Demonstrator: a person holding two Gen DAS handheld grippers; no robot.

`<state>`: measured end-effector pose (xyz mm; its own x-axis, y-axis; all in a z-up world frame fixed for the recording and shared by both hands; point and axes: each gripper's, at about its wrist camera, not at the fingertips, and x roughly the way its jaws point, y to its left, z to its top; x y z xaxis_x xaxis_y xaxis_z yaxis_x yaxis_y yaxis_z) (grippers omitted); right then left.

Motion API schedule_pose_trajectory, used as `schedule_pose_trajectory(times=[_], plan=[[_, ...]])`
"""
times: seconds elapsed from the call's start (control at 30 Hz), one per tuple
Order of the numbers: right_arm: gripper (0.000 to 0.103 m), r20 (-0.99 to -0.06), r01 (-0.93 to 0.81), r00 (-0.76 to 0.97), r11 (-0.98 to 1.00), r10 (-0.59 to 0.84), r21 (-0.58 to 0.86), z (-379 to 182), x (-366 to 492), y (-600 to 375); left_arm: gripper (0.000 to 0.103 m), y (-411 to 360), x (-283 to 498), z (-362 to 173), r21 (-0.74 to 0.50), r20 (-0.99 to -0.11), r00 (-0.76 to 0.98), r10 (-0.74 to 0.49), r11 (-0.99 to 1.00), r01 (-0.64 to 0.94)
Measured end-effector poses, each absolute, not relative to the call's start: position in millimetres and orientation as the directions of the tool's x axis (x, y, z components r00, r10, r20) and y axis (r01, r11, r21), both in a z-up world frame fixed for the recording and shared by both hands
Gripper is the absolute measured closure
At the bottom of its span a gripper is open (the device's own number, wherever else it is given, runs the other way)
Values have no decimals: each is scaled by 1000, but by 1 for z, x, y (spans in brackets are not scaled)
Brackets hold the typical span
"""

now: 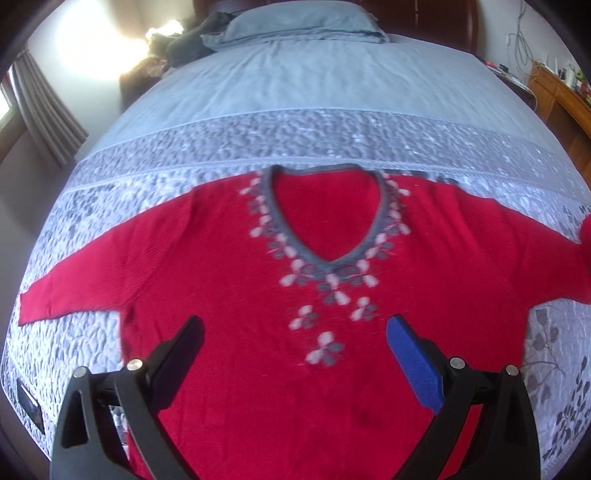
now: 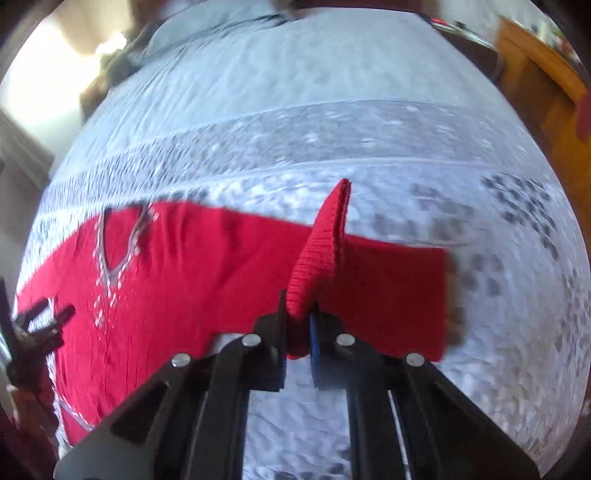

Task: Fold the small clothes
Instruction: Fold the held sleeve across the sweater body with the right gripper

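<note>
Bed [image 1: 332, 81]: covered by a pale blue-grey spread, with a quilted grey band of leaf pattern across the near half. A pillow [image 1: 299, 22] in the same blue lies at the far end, with dark bundled cloth [image 1: 188, 40] beside it at the left.

Red sweater [image 1: 229, 258]: laid flat on the quilted part of the spread, front side up, V-neck [image 1: 328, 221] pointing toward me. The neck is edged in grey, with grey and white flower motifs running down from its tip. One sleeve [image 1: 74, 288] lies straight out to the left in my left wrist view, cuff flat on the quilt. The opposite sleeve [image 2: 388, 288] stretches out to the right.

Right gripper [image 2: 299, 332]: my jaws are pressed together on the edge of that right sleeve, pinching a fold of the ribbed red knit. The pinched fabric stands up in a peak [image 2: 332, 229] above the fingers (the view is motion-blurred, but the grip itself is plain). The rest of the sleeve is on the quilt.

Left gripper [image 1: 295, 347]: jaws spread wide, above the lower front of the sweater. Nothing sits between its black finger [image 1: 177, 354] and its blue-padded finger [image 1: 413, 362]. I cannot tell whether the tips touch the cloth.
</note>
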<state>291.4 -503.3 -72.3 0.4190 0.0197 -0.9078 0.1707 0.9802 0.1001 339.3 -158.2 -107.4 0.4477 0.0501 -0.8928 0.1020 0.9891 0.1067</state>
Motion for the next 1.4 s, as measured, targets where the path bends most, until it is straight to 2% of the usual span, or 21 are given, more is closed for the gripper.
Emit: schedule_pose_trajectory(times=[0.27,0.33,0.37,0.4,0.57,0.8,1.0,1.1,1.17,1.2,1.27,1.37,1.4], plan=[[92,-916,-10,361,983,175,183,-114,336,-375,4,-121,338,-104,107,-890,450,71,993,56],[71,-915,-44,315,967,250,249,-127,342,-357,4,-117,337,-105,98,-893,445,65,994,51],[49,-920,-46,297,966,256,254,-133,342,-351,4,-117,337,-106,91,-897,439,59,995,51],[43,-923,-42,295,968,248,247,-135,339,-350,4,-118,338,-107,83,-900,433,52,995,54],[45,-886,17,386,958,258,287,-112,294,-398,4,-138,336,-112,8,-909,415,-34,995,99],[47,-917,126,383,977,115,175,-120,214,-452,6,-211,340,-145,-180,-941,257,-222,968,175],[47,-897,158,428,968,110,194,-137,158,-464,27,-245,348,-175,-267,-948,134,-287,952,152],[47,-879,172,463,961,113,214,-143,147,-467,50,-253,351,-182,-265,-952,119,-281,954,138],[47,-869,186,482,957,109,223,-148,144,-469,61,-258,351,-182,-255,-953,134,-274,957,140],[47,-867,187,485,955,115,231,-150,143,-471,73,-260,351,-181,-261,-950,137,-281,954,146],[48,-871,184,474,952,132,245,-158,142,-473,79,-264,352,-179,-241,-953,150,-263,959,147],[48,-866,195,479,944,147,268,-161,141,-477,99,-268,355,-176,-242,-949,171,-265,960,143],[48,-864,193,481,944,148,269,-160,141,-476,100,-267,357,-173,-257,-943,179,-279,957,136]])
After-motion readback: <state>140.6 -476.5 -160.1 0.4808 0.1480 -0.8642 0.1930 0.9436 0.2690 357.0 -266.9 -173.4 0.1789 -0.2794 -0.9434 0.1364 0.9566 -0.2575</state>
